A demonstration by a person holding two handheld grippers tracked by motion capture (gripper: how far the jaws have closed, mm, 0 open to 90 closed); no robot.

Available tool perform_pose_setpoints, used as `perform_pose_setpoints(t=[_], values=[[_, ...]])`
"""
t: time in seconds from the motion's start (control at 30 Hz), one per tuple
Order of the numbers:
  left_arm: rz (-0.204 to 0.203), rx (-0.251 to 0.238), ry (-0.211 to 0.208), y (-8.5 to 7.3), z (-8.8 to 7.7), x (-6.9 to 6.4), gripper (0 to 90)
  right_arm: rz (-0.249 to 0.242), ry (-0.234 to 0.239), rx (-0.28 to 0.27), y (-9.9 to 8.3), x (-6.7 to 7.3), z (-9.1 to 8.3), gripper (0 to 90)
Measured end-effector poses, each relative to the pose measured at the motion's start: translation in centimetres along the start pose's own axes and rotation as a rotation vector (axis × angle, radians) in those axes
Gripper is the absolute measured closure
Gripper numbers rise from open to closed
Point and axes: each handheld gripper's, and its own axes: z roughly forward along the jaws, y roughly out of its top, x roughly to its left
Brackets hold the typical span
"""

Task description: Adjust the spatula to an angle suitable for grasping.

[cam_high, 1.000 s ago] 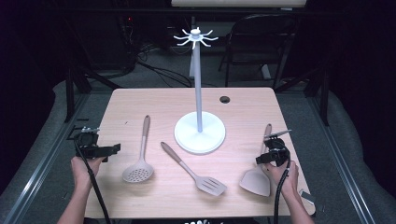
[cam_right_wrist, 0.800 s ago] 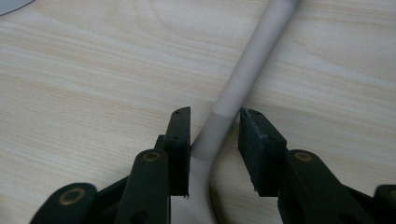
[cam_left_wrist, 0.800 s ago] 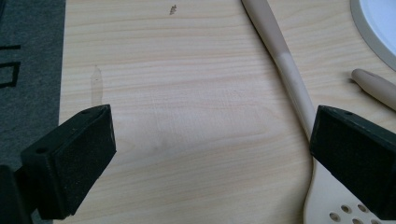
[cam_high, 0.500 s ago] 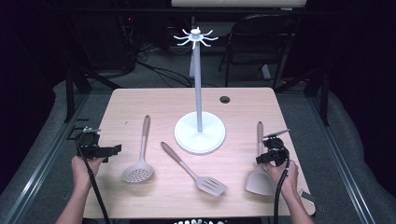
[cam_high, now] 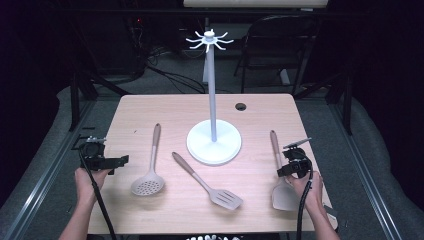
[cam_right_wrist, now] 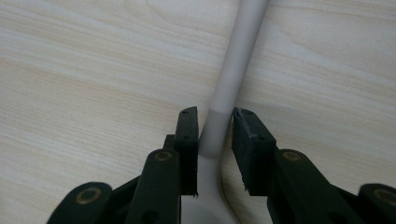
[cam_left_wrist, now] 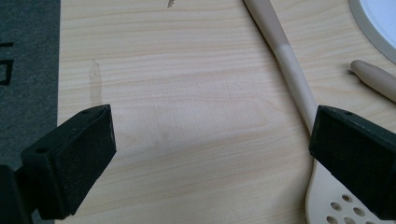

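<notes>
1. Risk, slip: the spatula (cam_right_wrist: 227,88) is taken at the narrow neck, where the handle meets the blade. The grip lies well away from the handle end, so the long handle is judged likely to swing or droop once lifted. A pivot between the pads would be caused by too light a squeeze.
2. Risk, collision: the rack (cam_high: 213,142) stands near the spatula on the table (cam_high: 150,107). A lifted handle could strike its base or post if it is swung inward carelessly.
3. Risk, missed hook: the hooks at the top of the rack are small. If the spatula is to be hung there, a tilted handle would be expected to miss them.
4. Right gripper (cam_right_wrist: 215,135): the jaws have just been closing, with the spatula neck between them. The left pad is seen against the neck; on the right a thin gap may remain, and full contact cannot be told. The gripper is held low over the table's right edge.
5. Left gripper (cam_left_wrist: 212,158): the jaws are spread wide and nothing is held. It hovers above bare wood, with the skimmer (cam_left_wrist: 299,93) beside its right jaw.
6. Spatula position: it lies flat near the right edge of the table, blade toward the person, handle pointing away.
</notes>
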Motion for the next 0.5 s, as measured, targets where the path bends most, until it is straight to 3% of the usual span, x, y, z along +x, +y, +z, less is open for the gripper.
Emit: perform_pose_setpoints(t=[0.23,0.5], values=[[0.004,0.000,0.000,-0.06,-0.14,0.09,0.6,-0.036,0.005,0.058,-0.39,0.21,-0.38,76.2],[0.006,0.008,0.001,0.04,0.02,-0.06,0.6,-0.042,0.025,0.019,0.32,0.19,-0.73,69.4]])
